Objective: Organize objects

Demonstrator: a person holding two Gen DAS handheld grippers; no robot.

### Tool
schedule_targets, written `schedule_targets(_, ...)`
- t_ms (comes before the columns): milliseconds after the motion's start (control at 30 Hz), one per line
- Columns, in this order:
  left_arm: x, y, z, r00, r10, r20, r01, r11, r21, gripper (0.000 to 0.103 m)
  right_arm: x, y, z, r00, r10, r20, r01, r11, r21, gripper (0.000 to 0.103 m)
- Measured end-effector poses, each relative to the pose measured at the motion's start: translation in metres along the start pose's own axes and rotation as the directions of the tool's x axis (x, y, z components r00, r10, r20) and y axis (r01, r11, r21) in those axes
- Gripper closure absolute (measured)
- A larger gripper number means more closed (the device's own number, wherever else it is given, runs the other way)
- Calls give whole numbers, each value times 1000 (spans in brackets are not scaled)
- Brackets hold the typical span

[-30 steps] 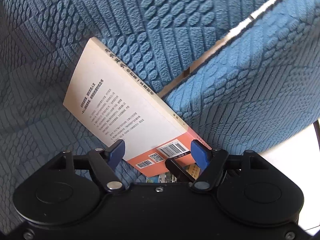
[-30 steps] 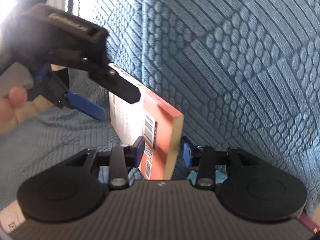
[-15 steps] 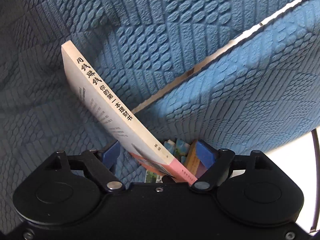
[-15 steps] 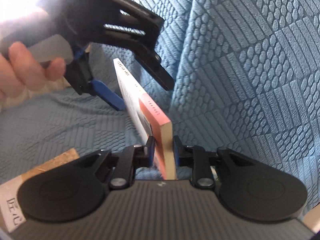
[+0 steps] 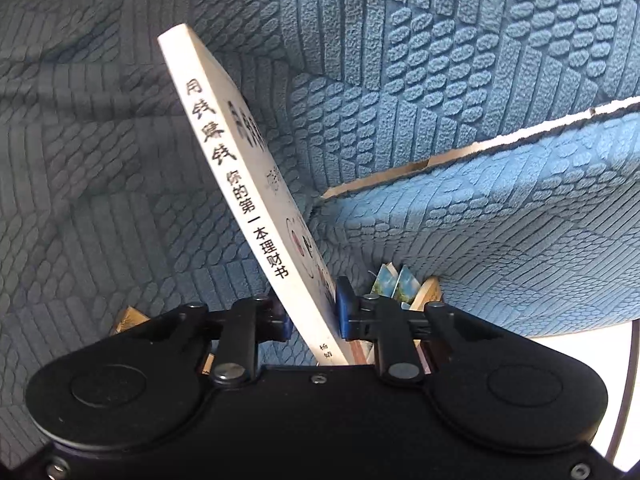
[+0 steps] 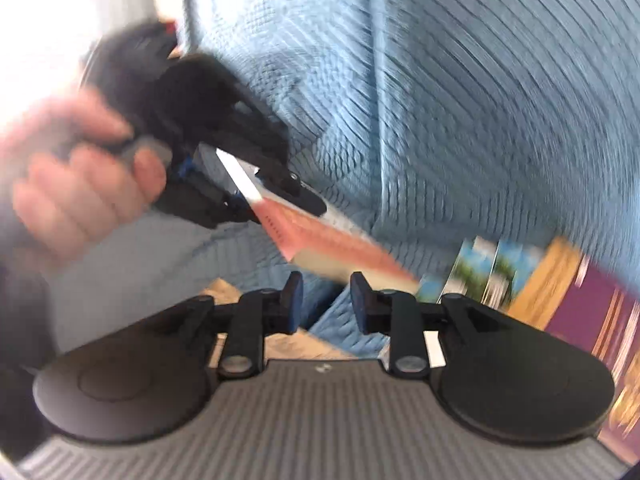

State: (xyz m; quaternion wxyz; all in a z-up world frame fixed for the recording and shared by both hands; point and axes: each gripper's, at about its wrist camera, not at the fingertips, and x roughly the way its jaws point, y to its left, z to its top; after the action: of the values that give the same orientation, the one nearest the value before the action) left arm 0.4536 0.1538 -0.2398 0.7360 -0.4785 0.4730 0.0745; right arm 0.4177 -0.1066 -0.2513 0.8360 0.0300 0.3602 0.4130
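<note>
Left gripper (image 5: 312, 312) – jaws closing on the white book (image 5: 240, 184), blue pads pressed against both covers near its lower end, book standing on edge between them. In the left wrist view the spine with black Chinese lettering faces the camera and runs from upper left of centre down to the jaws at lower centre.

Right gripper (image 6: 326, 300) – jaws opening, a moderate gap, nothing between the pads; only blue fabric shows through the gap. The book's orange end (image 6: 320, 236) sits just above the pads, apart from them.

Right wrist view only: the left gripper (image 6: 240, 184) from outside at centre left, clamped on the book, and the person's hand (image 6: 80, 184) around its handle at far left. This view is heavily blurred. At right a row of other books (image 6: 520, 272) – green-and-blue covers, a yellow one, a purple one at far right. Bright glare at upper left.

Left wrist view only: the spine text, sharp, plus the tops of those other books (image 5: 400, 284) just right of the jaws at lower centre, wedged against a blue cushion (image 5: 520, 220).

Surface: blue quilted sofa fabric (image 5: 100, 140) with a woven relief pattern fills both views; a pale strip (image 5: 480, 144) shows along the cushion's top edge at right.
</note>
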Motion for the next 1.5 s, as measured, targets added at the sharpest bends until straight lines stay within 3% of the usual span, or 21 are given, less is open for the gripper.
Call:
schedule_targets(100, 0, 1, 2, 1000, -8, -1, 8, 1000, 1, 85, -2, -26, -9, 995, 99, -5, -93, 950, 298, 69)
schedule_targets(200, -5, 4, 2, 1000, -15, 0, 15, 1000, -8, 85, 3, -53, -20, 984, 176, 42, -170, 818, 549, 60)
schedule_targets(267, -7, 5, 2, 1000, -23, 7, 23, 1000, -9, 84, 3, -66, -28, 972, 219, 86, -218, 705, 674, 57)
schedule_targets(333, -9, 7, 4, 999, -32, 18, 32, 999, -15, 84, 14, -75, -34, 960, 255, 116, -252, 608, 753, 57)
schedule_targets(467, -8, 9, 8, 999, -34, 13, 34, 999, -30, 85, 28, -87, -43, 962, 255, 96, -218, 512, 831, 56)
schedule_targets(567, -6, 12, 9, 999, -36, 8, 36, 999, -38, 86, 31, -103, -59, 957, 236, 167, -247, 364, 898, 47)
schedule_targets(633, -2, 15, 10, 999, -48, 8, 48, 997, -59, 87, 31, -111, -64, 956, 219, 193, -254, 297, 920, 47)
schedule_targets(733, 0, 16, 11, 998, -54, 7, 55, 997, -60, 87, 41, -109, -56, 951, 248, 186, -258, 304, 917, 46)
schedule_targets(900, 5, 17, 15, 998, -63, 6, 63, 996, -57, 87, 64, -104, -44, 941, 278, 194, -273, 280, 921, 46)
schedule_targets(1000, 1, 20, 16, 998, -66, 3, 66, 996, -59, 87, 78, -106, -36, 945, 261, 196, -267, 275, 924, 48)
schedule_targets(1167, 1, 26, 20, 997, -80, 6, 80, 994, -68, 87, 91, -112, -21, 960, 217, 176, -237, 303, 923, 46)
schedule_targets(1300, -1, 31, 23, 996, -89, 5, 89, 994, -66, 87, 94, -115, -13, 969, 196, 147, -211, 364, 907, 51)
schedule_targets(1500, -2, 40, 33, 996, -87, 0, 87, 994, -61, 87, 107, -111, 1, 986, 141, 85, -140, 447, 883, 70)
